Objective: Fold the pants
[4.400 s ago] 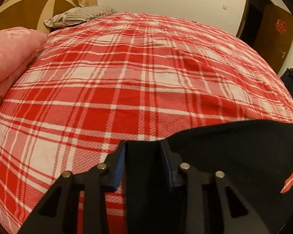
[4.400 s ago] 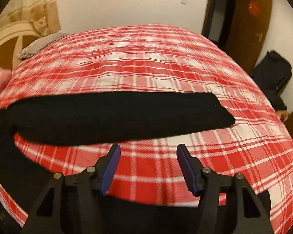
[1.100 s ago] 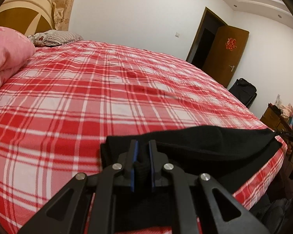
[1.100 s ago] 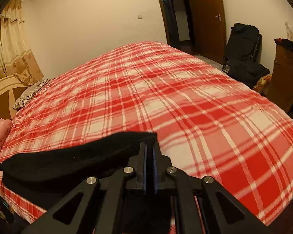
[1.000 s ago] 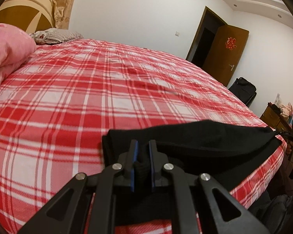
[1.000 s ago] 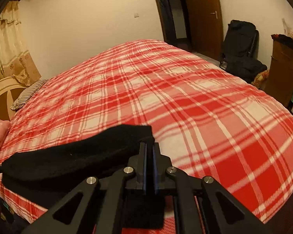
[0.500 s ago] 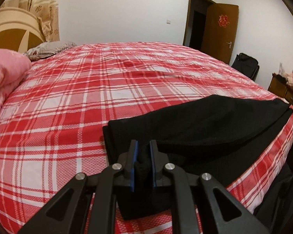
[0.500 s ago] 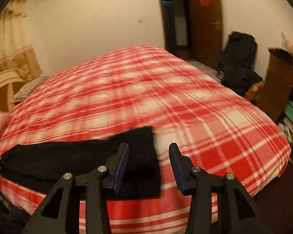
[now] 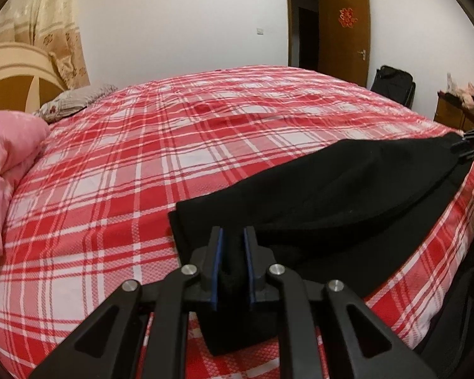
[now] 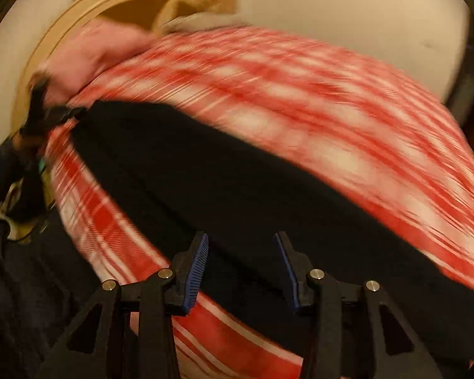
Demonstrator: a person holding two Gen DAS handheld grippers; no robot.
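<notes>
Left wrist view: black pants (image 9: 347, 189), lying doubled along the bed (image 9: 142, 164) edge, are pinched by the left claw (image 9: 233, 252); the right claw (image 10: 240, 262) hangs open above them. Soft, limp cloth is best gripped at hems.

Words you can read: none. You will find no word, number or brand name in either view.
Sign on the door (image 9: 344, 34): you can see one red paper ornament (image 9: 347, 17) stuck high up on the brown door, above the door handle (image 9: 362, 53). Its shape is too small for you to read as a letter or word.
Wall left of the door: a small white wall plate (image 9: 260, 30) hangs there, and you can see no writing on it.
Right wrist view: it is blurred, so you can read nothing there.
</notes>
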